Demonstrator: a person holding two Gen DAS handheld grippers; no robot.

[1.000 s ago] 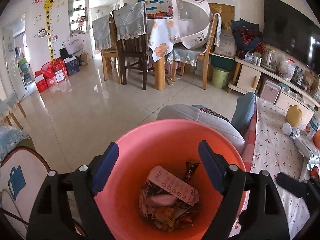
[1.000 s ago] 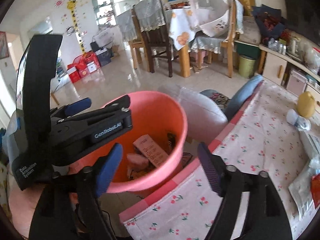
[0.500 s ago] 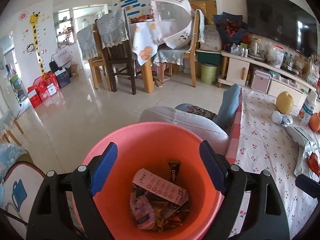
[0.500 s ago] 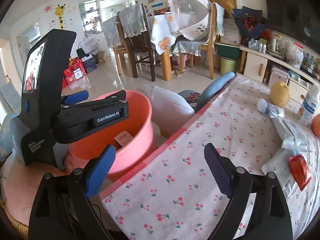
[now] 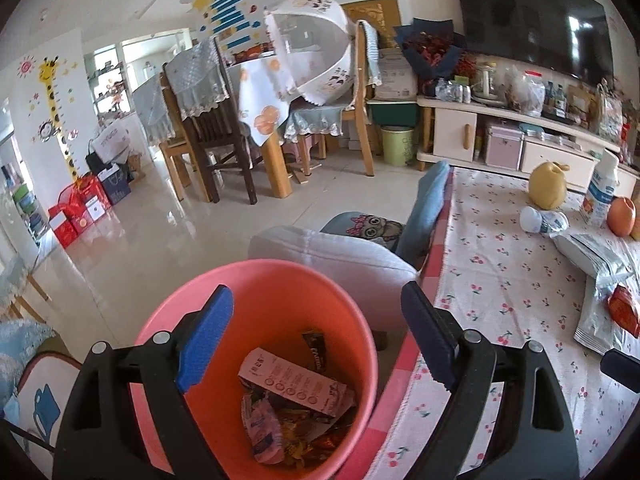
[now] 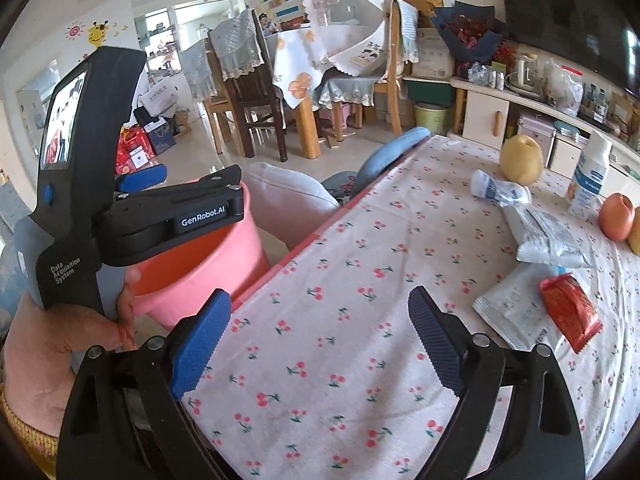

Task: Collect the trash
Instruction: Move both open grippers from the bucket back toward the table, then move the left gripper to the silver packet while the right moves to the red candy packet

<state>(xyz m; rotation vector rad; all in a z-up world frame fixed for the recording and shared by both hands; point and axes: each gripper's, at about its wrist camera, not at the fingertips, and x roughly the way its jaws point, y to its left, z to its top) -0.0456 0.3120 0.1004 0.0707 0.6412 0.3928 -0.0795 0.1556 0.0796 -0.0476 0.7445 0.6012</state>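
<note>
— So, what sits at the left of your views?

— At the lower left of my left view, my left gripper [image 5: 316, 336] hangs over the pink bucket [image 5: 200, 292], jaws spread wide with nothing pinched between them. Wrappers [image 5: 296, 384] lie heaped in its bottom, a long pink printed one on top.

— And in the right-hand view?

— That same left gripper [image 6: 140, 180] shows at the left edge, a hand [image 6: 56, 332] around its handle, the bucket [image 6: 224, 264] just behind it, beside the table's edge.

— Toward the middle?

— My right gripper [image 6: 316, 344] fills the lower centre, above the cherry-print tablecloth [image 6: 360, 248]. Its jaws have just been opening and stand wide apart, with only bare cloth between them.

— Further right?

— Trash is left on the cloth: a red packet [image 6: 568, 312] lying on a white packet [image 6: 508, 308] at the right, a crumpled silver-white bag [image 6: 548, 236] above them, and a squashed small bottle [image 6: 496, 190] higher up. A yellow pear [image 6: 520, 154], a white bottle [image 6: 590, 176] and an orange fruit [image 6: 616, 216] stand near the upper right.
</note>
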